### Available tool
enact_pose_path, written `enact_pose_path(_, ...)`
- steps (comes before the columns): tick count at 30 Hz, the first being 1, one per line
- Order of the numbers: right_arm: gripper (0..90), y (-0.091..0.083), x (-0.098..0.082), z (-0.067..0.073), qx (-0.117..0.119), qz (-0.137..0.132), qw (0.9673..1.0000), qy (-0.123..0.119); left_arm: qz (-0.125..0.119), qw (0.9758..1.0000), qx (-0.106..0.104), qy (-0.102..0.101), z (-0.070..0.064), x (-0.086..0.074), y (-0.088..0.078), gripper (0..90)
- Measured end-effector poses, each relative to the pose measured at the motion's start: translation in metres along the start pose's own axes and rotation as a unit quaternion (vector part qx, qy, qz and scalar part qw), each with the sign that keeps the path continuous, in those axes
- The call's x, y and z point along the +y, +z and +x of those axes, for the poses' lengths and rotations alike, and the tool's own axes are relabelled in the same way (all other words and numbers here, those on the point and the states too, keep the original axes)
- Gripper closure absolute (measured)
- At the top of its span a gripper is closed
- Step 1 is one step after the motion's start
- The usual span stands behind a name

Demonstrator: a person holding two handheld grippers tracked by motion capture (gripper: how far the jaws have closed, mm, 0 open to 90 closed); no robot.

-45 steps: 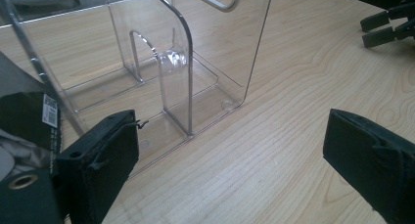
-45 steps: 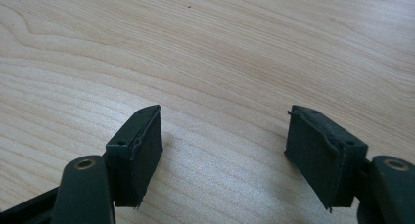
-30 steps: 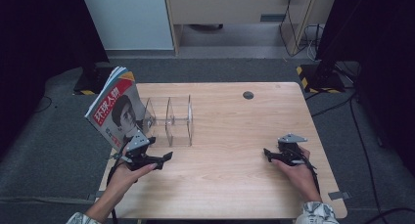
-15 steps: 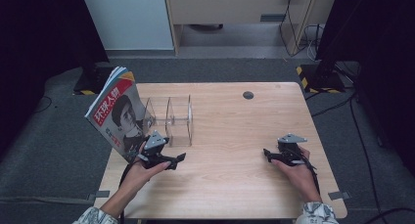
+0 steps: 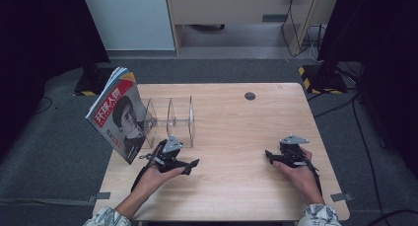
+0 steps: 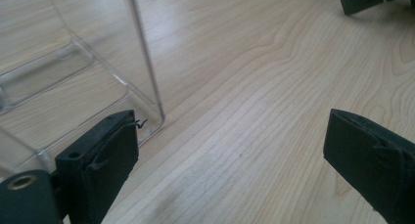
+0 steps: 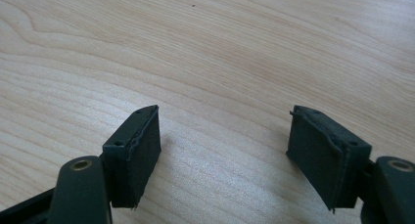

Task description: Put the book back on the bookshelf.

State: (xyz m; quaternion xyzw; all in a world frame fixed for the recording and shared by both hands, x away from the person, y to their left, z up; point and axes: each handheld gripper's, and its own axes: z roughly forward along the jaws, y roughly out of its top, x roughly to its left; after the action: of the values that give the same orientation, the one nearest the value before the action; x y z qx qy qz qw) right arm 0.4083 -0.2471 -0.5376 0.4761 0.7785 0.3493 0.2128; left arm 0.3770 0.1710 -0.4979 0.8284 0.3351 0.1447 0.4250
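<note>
Since a second ago the left gripper (image 5: 190, 165) has drawn away from the magazine with the red title band and portrait cover (image 5: 118, 118) and now sits nearer the desk's front edge, just in front of the clear acrylic divider rack (image 5: 172, 118); the right gripper (image 5: 269, 155) has barely shifted.

Both sets of jaws stand spread wide with nothing between them. From the left gripper view, the rack's transparent corner (image 6: 147, 121) lies just beside one jaw, with bare wood beyond.

The magazine stands tilted at the desk's left edge, leaning in the rack's leftmost slot, its top overhanging the edge. I judge the placing as done: the magazine rests on its own with no jaw touching it. What may be left is little — perhaps straightening it, since it leans outward, or simply resting the hands.

The light wooden desk (image 5: 236, 196) is otherwise bare apart from a small dark round grommet (image 5: 250, 95) near its back edge. Grey carpet surrounds it, with a pale cabinet and a wooden unit behind, dark curtains at both sides, and cables trailing on the floor at the right.
</note>
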Motion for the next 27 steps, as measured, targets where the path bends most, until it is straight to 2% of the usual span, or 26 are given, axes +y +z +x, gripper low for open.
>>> enact_pose_path(15, 28.0, 0.000, 0.000, 0.001, 0.000, 0.001, 1.0000, 0.002, 0.021, 0.9996, -0.012, 0.015, -0.022, -0.001, 0.026, 5.6)
enact_pose_path(27, 27.4, 0.000, 0.000, 0.001, 0.001, 0.001, 1.0000, 0.001, 0.034, 0.9991, -0.010, 0.024, -0.034, -0.002, 0.049, 5.8)
